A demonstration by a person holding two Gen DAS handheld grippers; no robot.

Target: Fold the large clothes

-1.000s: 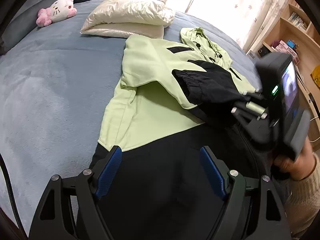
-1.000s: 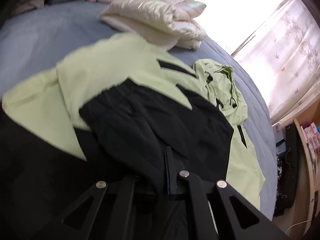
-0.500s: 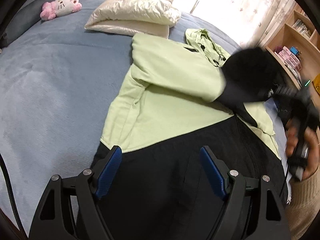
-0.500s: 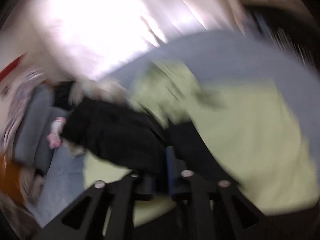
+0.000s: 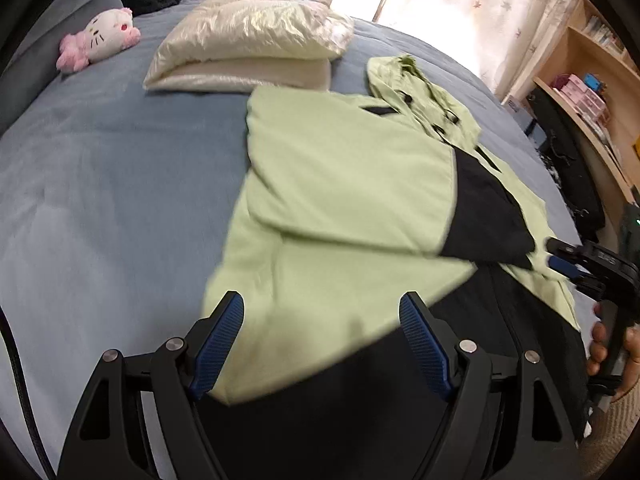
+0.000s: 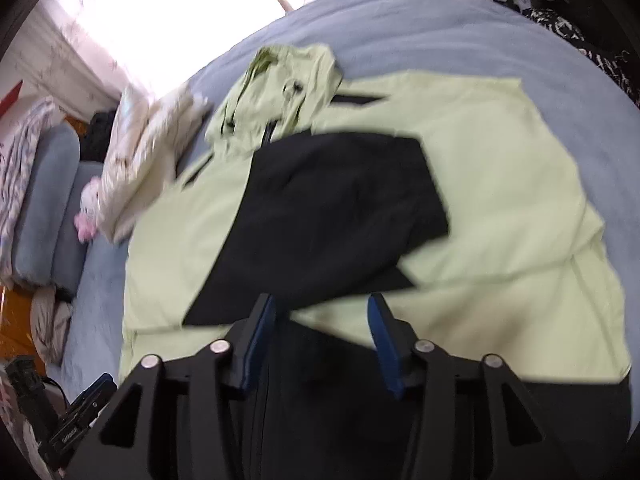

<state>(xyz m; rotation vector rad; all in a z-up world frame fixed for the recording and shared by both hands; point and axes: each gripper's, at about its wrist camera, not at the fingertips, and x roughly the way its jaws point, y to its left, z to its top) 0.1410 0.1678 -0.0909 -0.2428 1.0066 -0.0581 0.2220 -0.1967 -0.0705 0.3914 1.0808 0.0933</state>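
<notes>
A light green and black hooded jacket (image 5: 344, 208) lies spread on the blue bed (image 5: 100, 184). One sleeve is folded across its chest, the black cuff end (image 5: 484, 216) lying flat at the right. In the right wrist view the same jacket (image 6: 512, 216) shows the black sleeve end (image 6: 332, 216) across the green body. My left gripper (image 5: 320, 336) is open and empty above the jacket's lower part. My right gripper (image 6: 322, 332) is open and empty just short of the black sleeve end; it also shows in the left wrist view (image 5: 560, 260).
A folded cream puffy jacket (image 5: 256, 36) lies beyond the green jacket. A pink and white plush toy (image 5: 100, 36) sits at the far left. Wooden shelves (image 5: 592, 76) stand right of the bed. The jacket's hood (image 5: 416, 92) lies bunched at the top.
My right gripper carried the black sleeve end across to the right, laid it flat on the jacket and opened. My left gripper stayed open and moved forward a little.
</notes>
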